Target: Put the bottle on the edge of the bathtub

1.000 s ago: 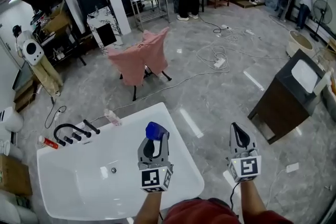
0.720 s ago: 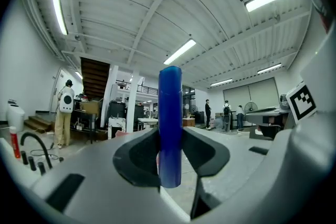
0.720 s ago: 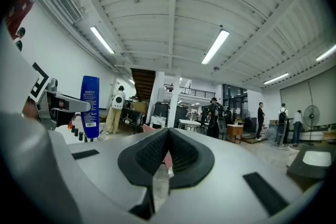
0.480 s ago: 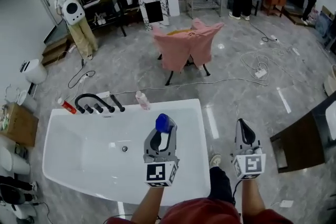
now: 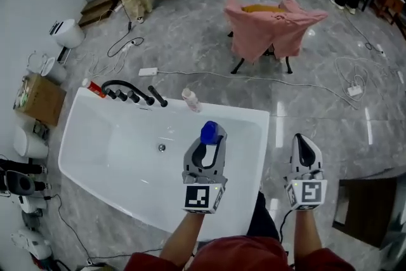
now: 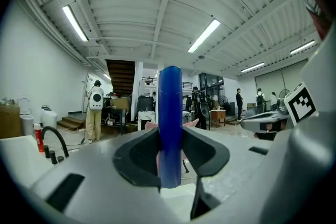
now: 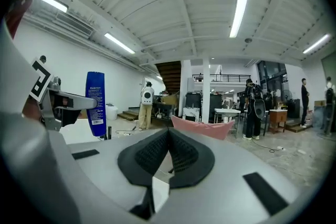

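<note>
Clamping the blue bottle (image 5: pixel 210 132) in the left gripper (image 5: pixel 208 141), over the right end of the white bathtub (image 5: pixel 257 155).

Head view: showing on the far rim a black faucet (image 5: pixel 127 91), a red tube (image 5: pixel 93 87) and a small pink bottle (image 5: pixel 190 99), all well apart from the held one; covering most of the held bottle with the gripper body; hovering beside the tub, over the floor, with the right gripper (image 5: pixel 305 148). Left gripper view: pressing the jaws, partly apart, on both sides of the bottle, showing only its narrow edge. Right gripper view: pressing both jaws together, gripping nothing; showing the bottle's label at the left, white print too small for reading.
</note>
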Demonstrator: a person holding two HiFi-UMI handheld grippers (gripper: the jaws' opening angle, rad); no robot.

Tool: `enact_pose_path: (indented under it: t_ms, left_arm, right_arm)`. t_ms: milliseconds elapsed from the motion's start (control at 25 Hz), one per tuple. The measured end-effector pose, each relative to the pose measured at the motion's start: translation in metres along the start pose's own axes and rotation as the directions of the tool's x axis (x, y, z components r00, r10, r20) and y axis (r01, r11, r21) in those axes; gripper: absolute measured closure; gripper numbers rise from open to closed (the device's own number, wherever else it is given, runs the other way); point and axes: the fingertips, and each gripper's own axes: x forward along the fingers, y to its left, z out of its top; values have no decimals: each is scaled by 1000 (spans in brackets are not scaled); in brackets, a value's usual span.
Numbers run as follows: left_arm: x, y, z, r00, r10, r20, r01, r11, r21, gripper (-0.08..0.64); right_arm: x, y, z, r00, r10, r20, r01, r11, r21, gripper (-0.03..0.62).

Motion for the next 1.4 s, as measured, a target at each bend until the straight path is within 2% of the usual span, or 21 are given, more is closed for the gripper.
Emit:
enact_pose_path:
  t_ms: [400, 800, 1160, 1280, 1400]
  left_arm:
    - [101, 10, -81, 996, 31, -83, -30, 999, 17, 419]
    - [190, 22, -197, 986, 59, -157, -61, 998, -8, 419]
    - [240, 24, -286, 976, 91, -195, -93, 996, 2, 419]
    - [252, 19, -305, 976, 93, -199, -92, 996, 11, 419]
    - [261, 17, -316, 976, 98, -193, -96, 995, 16, 419]
  right_arm:
    - [89, -14, -79, 989, 103, -101, -99, 994, 46, 594]
    - [149, -20, -178, 961, 194, -199, -177, 979, 98, 594]
    - [180, -34, -242, 948, 222, -227, -196, 972, 132, 594]
    - [183, -41, -259, 946, 219, -240, -182, 969, 168, 594]
    - [187, -47, -270, 944, 217, -248, -180, 970, 160, 594]
